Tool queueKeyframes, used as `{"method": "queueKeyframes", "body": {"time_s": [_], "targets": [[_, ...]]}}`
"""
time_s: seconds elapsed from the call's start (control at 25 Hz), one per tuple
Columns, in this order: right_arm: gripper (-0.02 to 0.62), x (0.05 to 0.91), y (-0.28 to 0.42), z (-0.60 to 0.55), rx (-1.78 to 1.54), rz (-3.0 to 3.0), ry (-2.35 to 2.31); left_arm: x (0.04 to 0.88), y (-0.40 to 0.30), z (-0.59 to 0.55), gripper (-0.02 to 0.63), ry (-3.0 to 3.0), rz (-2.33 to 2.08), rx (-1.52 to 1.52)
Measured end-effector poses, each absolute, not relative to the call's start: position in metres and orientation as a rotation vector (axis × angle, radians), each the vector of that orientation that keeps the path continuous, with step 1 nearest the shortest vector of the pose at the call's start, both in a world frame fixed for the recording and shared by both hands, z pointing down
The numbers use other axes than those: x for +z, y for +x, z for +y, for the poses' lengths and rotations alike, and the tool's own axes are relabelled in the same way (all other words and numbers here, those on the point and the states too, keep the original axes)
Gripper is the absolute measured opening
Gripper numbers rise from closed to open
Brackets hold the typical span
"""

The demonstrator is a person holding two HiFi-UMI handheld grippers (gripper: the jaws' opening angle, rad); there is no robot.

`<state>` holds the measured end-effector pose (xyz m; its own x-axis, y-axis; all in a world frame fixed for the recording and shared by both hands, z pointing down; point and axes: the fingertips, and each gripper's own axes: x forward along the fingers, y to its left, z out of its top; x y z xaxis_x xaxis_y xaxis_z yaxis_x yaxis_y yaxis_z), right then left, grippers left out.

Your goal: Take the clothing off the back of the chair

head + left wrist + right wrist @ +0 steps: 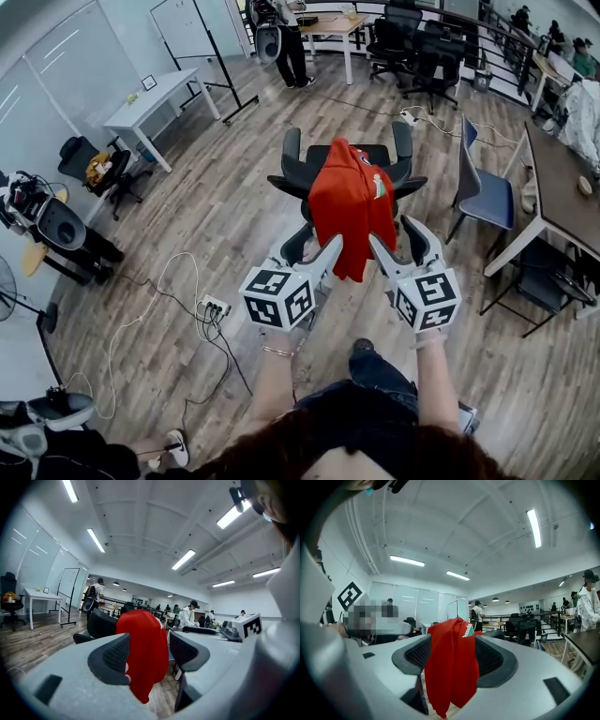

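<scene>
A red shirt [352,211] lies draped over the top edge of a black office chair's [292,157] back. Most of the cloth hangs down the rear side, towards the person, and its lowest fold ends well above the wooden floor [216,216].

The left gripper [311,253] and the right gripper [397,242] are level with the hanging lower part, one at each side edge of it. Both have their fingers spread apart. In the left gripper view the cloth [143,653] fills much of the gap between the fingers [112,660]. In the right gripper view it [452,667] hangs across the gap between that gripper's fingers [497,663]. Neither pair presses on it.

The shirt looks light, soft and limp, so it will probably sag and bunch wherever it is pinched. Only its own weight seems to hold it on the chair. Holds high on the two side edges, close to the top edge of the chair back, would likely let the cloth lift clear. A low hold risks dragging it against the back or rolling the chair.
</scene>
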<state>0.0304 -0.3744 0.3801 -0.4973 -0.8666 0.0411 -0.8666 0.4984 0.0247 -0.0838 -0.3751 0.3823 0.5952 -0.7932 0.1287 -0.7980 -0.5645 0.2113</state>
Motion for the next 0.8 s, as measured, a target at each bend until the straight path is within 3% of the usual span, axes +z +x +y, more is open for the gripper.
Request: {"method": "queueKeyframes", "body": {"time_s": [0.8], "targets": [[0.316, 0.42, 0.025, -0.453, 0.18, -2.721, 1.369, 0.419, -0.062, -0.449, 0.353, 2.443, -1.178, 0.099]]}}
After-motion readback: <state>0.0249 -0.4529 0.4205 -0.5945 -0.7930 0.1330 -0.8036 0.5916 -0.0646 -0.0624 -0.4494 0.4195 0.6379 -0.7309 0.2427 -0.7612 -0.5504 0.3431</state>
